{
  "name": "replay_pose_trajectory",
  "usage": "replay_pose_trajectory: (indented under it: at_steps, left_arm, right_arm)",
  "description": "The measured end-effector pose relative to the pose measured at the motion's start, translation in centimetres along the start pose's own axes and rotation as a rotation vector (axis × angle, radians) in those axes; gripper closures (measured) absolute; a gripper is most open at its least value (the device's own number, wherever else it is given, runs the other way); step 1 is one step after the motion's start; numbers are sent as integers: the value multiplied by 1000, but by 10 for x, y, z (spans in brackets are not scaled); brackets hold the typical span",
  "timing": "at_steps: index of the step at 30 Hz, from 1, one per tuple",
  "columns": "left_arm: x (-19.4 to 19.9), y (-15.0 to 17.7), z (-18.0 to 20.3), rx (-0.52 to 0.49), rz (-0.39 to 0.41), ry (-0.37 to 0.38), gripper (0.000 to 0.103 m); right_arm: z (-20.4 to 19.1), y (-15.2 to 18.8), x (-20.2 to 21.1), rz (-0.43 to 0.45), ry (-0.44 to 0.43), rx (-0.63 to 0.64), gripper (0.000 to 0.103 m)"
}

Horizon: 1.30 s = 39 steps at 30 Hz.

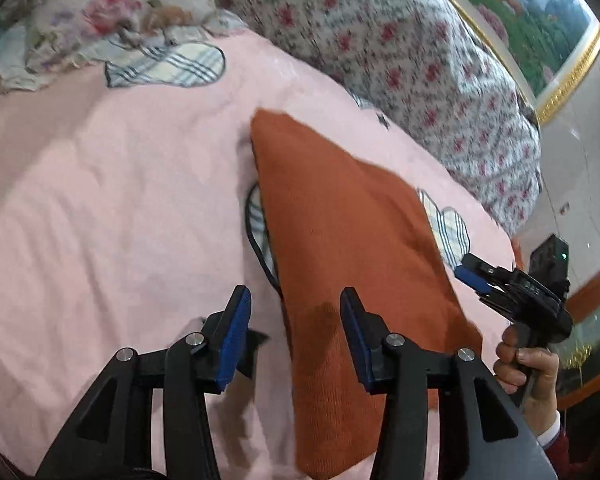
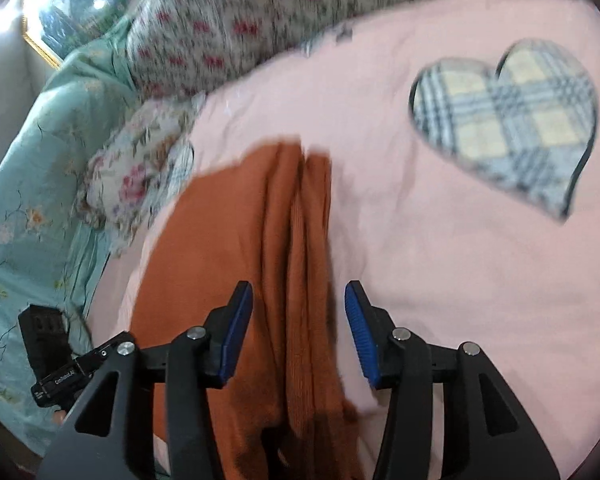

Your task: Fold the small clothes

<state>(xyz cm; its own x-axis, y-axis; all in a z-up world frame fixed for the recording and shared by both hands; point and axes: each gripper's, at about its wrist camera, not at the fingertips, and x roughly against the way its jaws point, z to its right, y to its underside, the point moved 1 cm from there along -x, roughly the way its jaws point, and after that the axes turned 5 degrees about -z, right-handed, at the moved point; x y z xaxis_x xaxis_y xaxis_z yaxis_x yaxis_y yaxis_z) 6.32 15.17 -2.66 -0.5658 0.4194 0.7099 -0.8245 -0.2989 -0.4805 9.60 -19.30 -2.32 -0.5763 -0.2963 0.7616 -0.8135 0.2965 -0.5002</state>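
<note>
Left wrist view: left gripper (image 1: 296, 336) jaws apart, nothing between the pads, hovering over near end of orange garment (image 1: 340, 264).
Right wrist view: right gripper (image 2: 300, 332) jaws spread wide, empty, above the garment's bunched edge.
Right gripper in left view: (image 1: 473, 273) at far right, held in a hand (image 1: 528, 364); its blue fingers look close together there, edge-on, blurred.
Garment: rust-orange knit, folded into a long tapering shape, flat and smooth in left view; right view shows lengthwise ridges and stacked layers along one side.
Garment place: on pink bedspread (image 1: 112, 200), mid-bed, partly over a plaid patch.
Surface: pink spread, lightly creased, with a plaid heart patch (image 2: 504, 128).
Far side: red-flowered quilt (image 1: 400, 48) heaped up, rose-print pillow (image 1: 112, 12) far left.
Room: gold-framed landscape picture (image 1: 540, 12) on wall; teal floral cover (image 2: 28, 184) at left in right view.
</note>
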Motion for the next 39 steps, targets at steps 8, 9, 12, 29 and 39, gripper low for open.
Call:
replay_pose_trajectory:
  at_steps: [8, 9, 12, 29, 39]
  left_arm:
    - [-13, -9, 10, -18, -23, -59, 56]
    - [-14, -8, 10, -22, -27, -61, 56]
    - [-18, -3, 11, -37, -36, -74, 56]
    - [-28, -1, 13, -35, -76, -83, 56]
    - [-31, -1, 12, -37, -86, -79, 55]
  right_arm:
    - [-12, -26, -42, -72, 10, 20, 76]
    - [-12, -26, -46, -80, 7, 19, 77]
    - [-14, -27, -51, -87, 12, 31, 77]
    - [-8, -24, -54, -119, -63, -16, 73]
    - [-8, -21, -63, -127, -3, 23, 84]
